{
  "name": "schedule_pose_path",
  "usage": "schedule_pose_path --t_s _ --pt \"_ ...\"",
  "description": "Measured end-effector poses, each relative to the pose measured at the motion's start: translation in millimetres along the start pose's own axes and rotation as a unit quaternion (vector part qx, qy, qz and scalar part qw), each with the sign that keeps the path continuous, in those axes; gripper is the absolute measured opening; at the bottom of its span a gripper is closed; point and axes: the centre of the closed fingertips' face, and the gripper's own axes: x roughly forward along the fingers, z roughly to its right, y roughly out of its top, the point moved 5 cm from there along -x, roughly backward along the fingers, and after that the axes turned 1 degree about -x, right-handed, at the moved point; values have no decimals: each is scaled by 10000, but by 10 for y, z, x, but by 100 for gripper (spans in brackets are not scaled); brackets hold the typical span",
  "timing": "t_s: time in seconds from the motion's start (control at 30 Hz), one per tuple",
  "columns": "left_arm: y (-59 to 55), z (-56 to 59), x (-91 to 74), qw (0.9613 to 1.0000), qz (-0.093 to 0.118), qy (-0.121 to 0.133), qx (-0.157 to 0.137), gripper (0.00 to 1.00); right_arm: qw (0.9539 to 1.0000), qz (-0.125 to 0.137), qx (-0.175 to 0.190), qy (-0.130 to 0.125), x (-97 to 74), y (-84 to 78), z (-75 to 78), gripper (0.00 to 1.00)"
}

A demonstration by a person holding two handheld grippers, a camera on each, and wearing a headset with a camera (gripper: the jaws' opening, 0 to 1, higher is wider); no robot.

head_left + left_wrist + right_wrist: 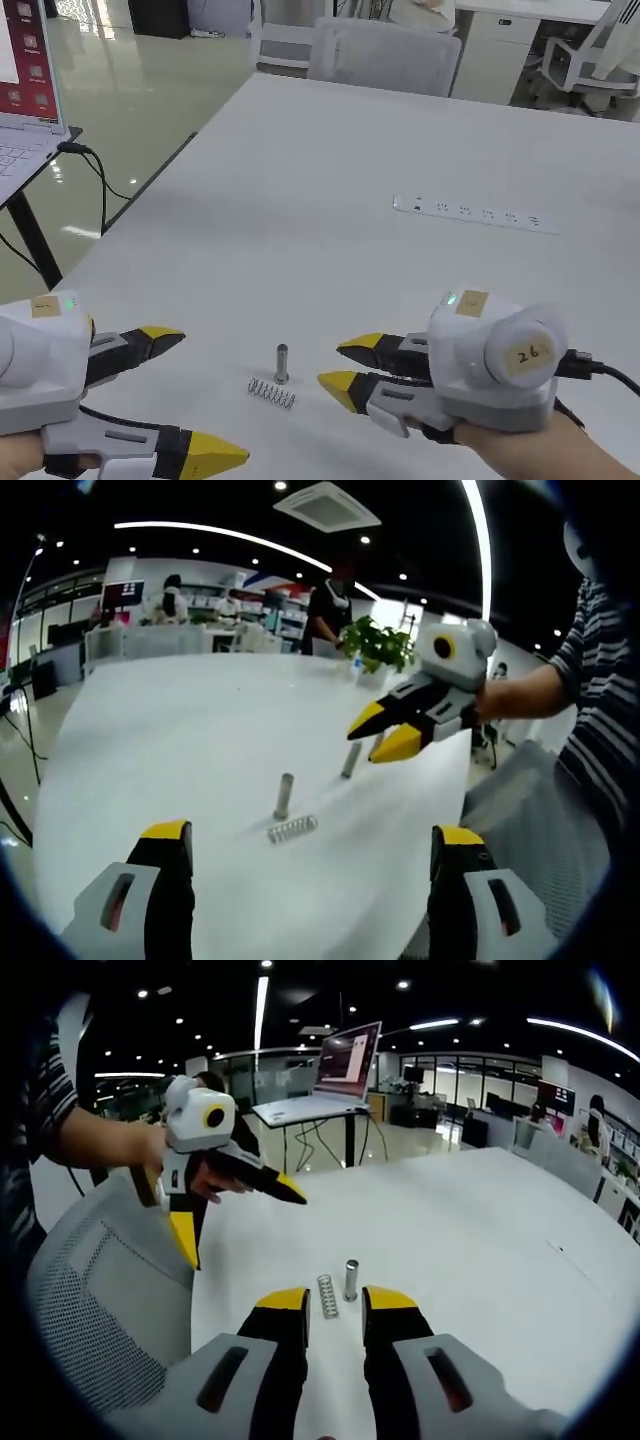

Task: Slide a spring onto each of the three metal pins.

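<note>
While no spring is yet seated on the pin in plain sight, the white table [330,170] is recorded as bearing a power strip [475,213] well apart from the work. The left gripper [205,396] is held at the near left with its jaws spread wide and nothing between them. The right gripper [345,365] is held at the near right with its jaws parted by a narrow gap, likewise empty.

Between the two sets of tips one metal pin [282,362] is seen standing upright. A spring [271,392] is seen lying flat on the table just beside the pin's base, on the person's side. Its long axis is laid roughly left to right, so it is presented nearly end-on to the right gripper, straight ahead of the tips in the right gripper view. The right gripper is judged the nearer, though a grip across the coils would likely call for it to be turned.

In the left gripper view a second grey cylinder [351,760], taken to be another pin, is shown below the right gripper's tips. In the head view that spot is judged to be covered by the right gripper.
</note>
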Motion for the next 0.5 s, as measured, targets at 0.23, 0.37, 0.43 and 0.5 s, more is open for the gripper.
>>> schedule_pose_path --t_s 0.23,0.37,0.43,0.5 --pt "-1 16 -5 10000 10 -9 19 96 9996 -142 -53 221 219 -29 -139 18" --pt "-27 6 -20 10000 -7 8 5 96 9991 -298 -46 292 324 -96 -170 18" --pt "-33 6 -25 10000 -2 10 1 96 9989 -358 -56 310 365 -123 -175 18" --pt "-39 7 -29 10000 -4 12 -5 96 9983 -462 -122 329 422 -164 -176 17"
